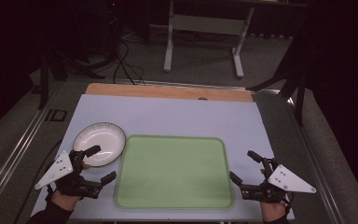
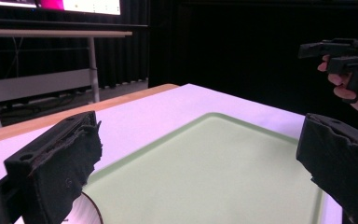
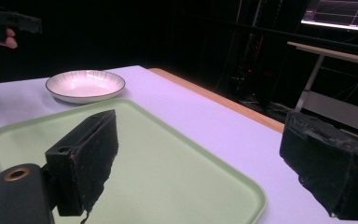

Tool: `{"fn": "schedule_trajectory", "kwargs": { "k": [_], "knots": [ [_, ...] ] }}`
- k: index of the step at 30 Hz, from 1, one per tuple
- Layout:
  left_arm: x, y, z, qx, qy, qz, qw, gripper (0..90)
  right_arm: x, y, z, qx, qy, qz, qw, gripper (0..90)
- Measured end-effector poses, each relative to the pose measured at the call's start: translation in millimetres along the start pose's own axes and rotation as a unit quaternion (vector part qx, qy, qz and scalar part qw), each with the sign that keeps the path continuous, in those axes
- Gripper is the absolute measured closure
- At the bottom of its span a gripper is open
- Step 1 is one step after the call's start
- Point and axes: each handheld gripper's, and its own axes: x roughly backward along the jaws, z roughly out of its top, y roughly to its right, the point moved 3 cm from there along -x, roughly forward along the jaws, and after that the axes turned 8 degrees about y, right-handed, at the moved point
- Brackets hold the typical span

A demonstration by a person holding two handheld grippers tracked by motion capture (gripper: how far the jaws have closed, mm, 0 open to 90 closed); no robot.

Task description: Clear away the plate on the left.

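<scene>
Holding your left gripper [image 1: 96,163] and right gripper [image 1: 245,166] wide, empty | flat green plastic tray [image 1: 175,171] long axis along worktop's near edge | white ribbed bowl [image 1: 99,142] touching its far-left corner

— Any writing you can read here?
— Just "ID", in pale letters on the dark frame rail [image 1: 56,115] left of the desk [image 1: 168,116]. The lit screen [image 3: 340,14] beyond carries lines too small to read

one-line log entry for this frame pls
left gripper: open, at plate's near edge | right gripper: open, right of tray | plate: empty, left of tray | tray: empty, on table
</scene>
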Motion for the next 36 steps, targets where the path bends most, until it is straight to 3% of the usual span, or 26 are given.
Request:
{"fn": "schedule_trajectory", "kwargs": {
  "k": [2,4,9,10,12,16,20,26,36],
  "knots": [
    [0.0,-0.2,0.9,0.016,0.001,-0.012,0.9998,0.1,-0.1,0.9,-1.3,-0.004,-0.004,-0.003,1.0,11.3],
    [-1.0,0.7,0.9,0.025,-0.013,-0.021,0.9994,0.1,0.0,1.5,-1.9,-0.006,-0.005,-0.003,1.0,11.3],
    [-4.5,7.7,0.6,0.008,-0.04,-0.031,0.9987,0.1,-0.8,2.1,-3.0,-0.012,-0.007,-0.002,0.9999,11.4],
    [-4.8,8.8,0.9,0.009,-0.041,-0.04,0.9983,0.1,-0.6,1.7,-2.9,-0.011,-0.008,-0.003,0.9999,11.4],
    [-6.9,10.2,1.3,0.01,-0.051,-0.032,0.9982,0.1,-0.1,0.9,-2.0,-0.008,-0.005,-0.002,0.9999,11.4],
    [-8.5,14.8,3.2,0.005,-0.061,-0.048,0.997,0.1,1.4,-0.2,0.2,-0.006,-0.001,-0.006,1.0,11.4],
    [-10.4,18.9,11.1,0.01,-0.06,-0.059,0.9964,0.1,2.6,-1.6,1.4,-0.004,0.001,-0.009,1.0,11.6],
    [-11.4,26.5,34.0,-0.016,-0.064,-0.08,0.9946,0.1,1.5,-2.1,2.4,-0.001,0.001,-0.01,1.0,12.8],
    [-7.8,25.5,57.6,-0.038,-0.075,-0.075,0.9937,0.2,0.1,-4.1,4.0,0.0,0.003,-0.006,1.0,12.7]
  ]
}}
